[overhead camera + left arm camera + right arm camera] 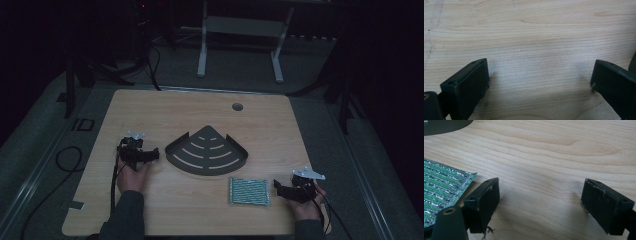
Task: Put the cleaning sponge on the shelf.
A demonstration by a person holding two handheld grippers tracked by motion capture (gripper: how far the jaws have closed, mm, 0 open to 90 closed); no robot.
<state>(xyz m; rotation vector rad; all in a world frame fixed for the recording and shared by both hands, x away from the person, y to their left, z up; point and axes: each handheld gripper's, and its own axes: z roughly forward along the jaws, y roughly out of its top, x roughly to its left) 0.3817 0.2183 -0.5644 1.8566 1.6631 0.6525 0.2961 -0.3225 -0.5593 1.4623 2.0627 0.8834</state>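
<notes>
Grippers are resting on the wooden table (280,125): at lower left of the high view, the left gripper (150,155) is gaping wide, holding nothing, just beside the dark fan-shaped shelf (206,150) at centre. Further right, the green scouring pad (249,191) is lying flat, the right gripper (278,188) gaping empty beside it. Flat pad risks sliding from a shallow pinch.
</notes>
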